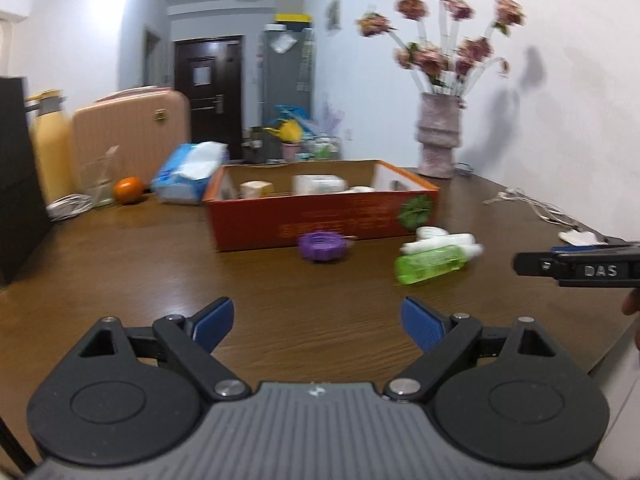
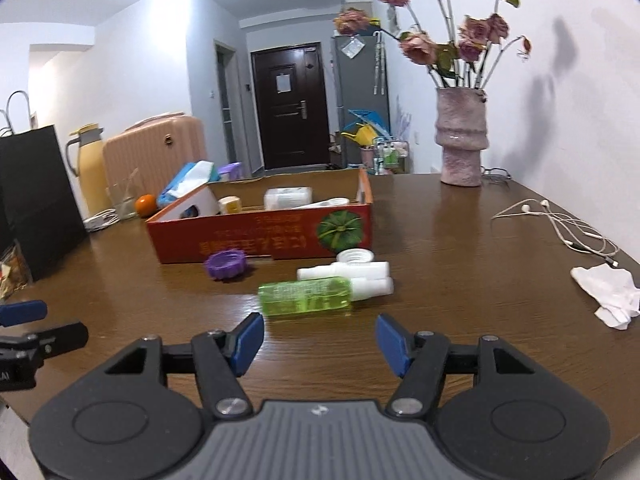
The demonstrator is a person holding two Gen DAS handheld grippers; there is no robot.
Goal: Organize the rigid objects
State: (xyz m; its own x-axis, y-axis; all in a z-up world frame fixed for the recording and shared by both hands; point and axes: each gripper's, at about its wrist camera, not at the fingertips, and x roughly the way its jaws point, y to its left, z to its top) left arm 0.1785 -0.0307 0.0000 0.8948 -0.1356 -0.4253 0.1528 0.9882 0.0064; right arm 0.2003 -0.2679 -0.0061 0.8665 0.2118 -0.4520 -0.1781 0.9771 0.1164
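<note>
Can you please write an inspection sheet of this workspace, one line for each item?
Surface: brown wooden table, mostly bare near the camera.
Job's things: open red cardboard box already holding white containers; outside it, purple ribbed lid, green transparent bottle lying flat, white plastic bottles.
Clutter: orange fruit, blue tissue pack, crumpled white tissue, pink vase with flowers.
Grippers: left gripper and right gripper open, nothing between the fingers.
Cables: white earphones; white cable coil.
Surroundings: pink suitcase, dark door.
</note>
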